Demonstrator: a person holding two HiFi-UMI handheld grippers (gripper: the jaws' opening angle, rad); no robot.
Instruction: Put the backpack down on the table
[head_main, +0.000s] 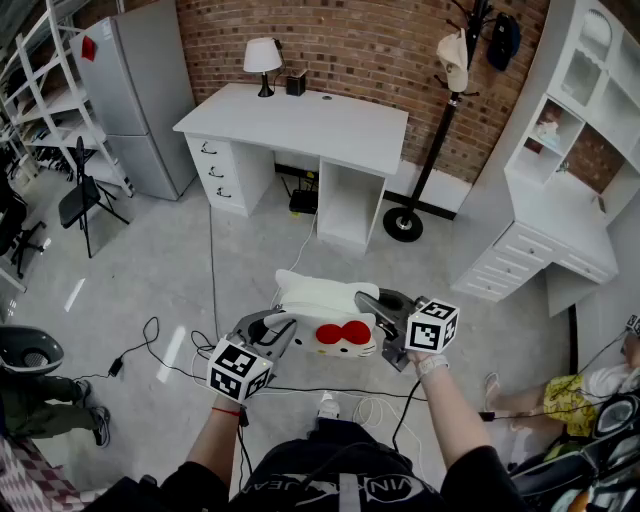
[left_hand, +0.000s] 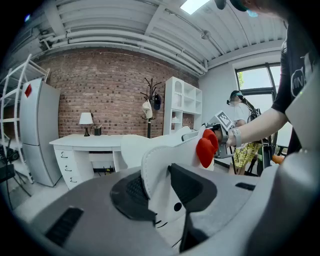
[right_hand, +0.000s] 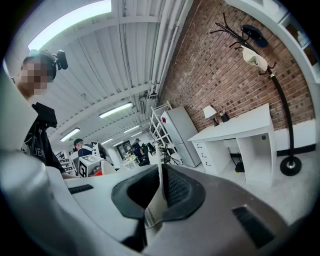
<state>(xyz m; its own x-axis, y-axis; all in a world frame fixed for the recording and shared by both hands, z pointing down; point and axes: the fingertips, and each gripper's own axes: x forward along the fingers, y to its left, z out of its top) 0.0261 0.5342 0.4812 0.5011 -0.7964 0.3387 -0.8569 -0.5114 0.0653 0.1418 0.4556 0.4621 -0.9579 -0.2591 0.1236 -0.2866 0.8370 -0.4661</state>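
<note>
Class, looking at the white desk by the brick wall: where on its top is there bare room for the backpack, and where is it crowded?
The desk top is bare across its front, middle and right end. Only the back left corner is taken, by the lamp and a small black box. The backpack would likely fit mid-desk.

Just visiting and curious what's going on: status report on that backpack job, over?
Left gripper and right gripper both clamped on the white backpack, held in the air. Table ahead, not reached. Cables on the floor in between.
</note>
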